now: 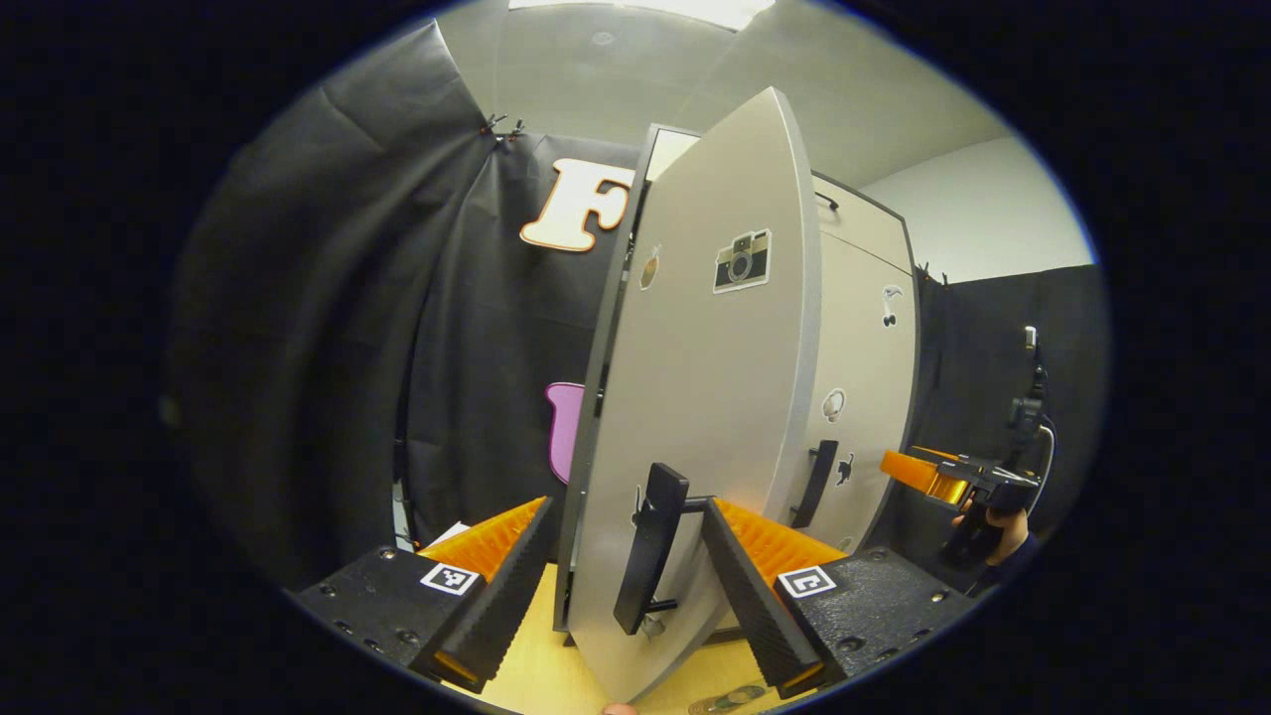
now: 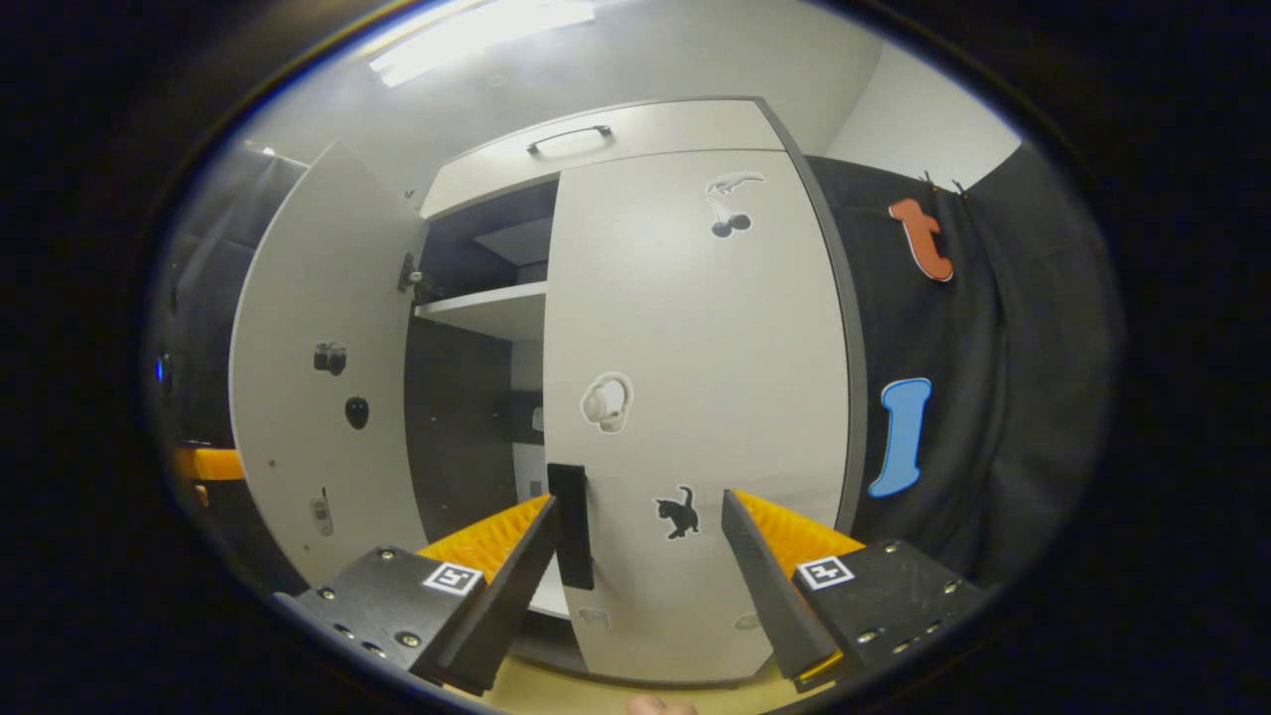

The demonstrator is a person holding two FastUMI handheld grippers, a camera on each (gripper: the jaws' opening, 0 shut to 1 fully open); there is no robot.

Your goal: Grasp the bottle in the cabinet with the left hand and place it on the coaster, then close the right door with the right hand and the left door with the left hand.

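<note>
Black cloth hangs round the booth behind a tall pale grey cabinet (image 2: 695, 129) that stands on a light wooden tabletop (image 1: 541, 665). In my left gripper view, my left gripper (image 1: 616, 586) is spread wide, its fingers on either side of the edge of the half-open left cabinet door (image 1: 695, 397). The door's black bar handle (image 1: 650, 546) sits between my fingers, nearer the right-hand one, and neither finger clearly presses on it. A camera sticker (image 1: 742, 261) is stuck high on that door. Beyond it lies the right cabinet door (image 1: 864, 377), shut flat against the cabinet, with its own black handle (image 1: 816, 484). Further right, a hand (image 1: 1003, 531) holds my other gripper away from the cabinet.

In my right gripper view, my right gripper (image 2: 640, 576) is also apart and grips nothing, facing the closed right door near a black cat sticker (image 2: 677, 511). Between the two doors a dark gap shows a white shelf (image 2: 487, 310) inside. I cannot make out the bottle or the coaster.
</note>
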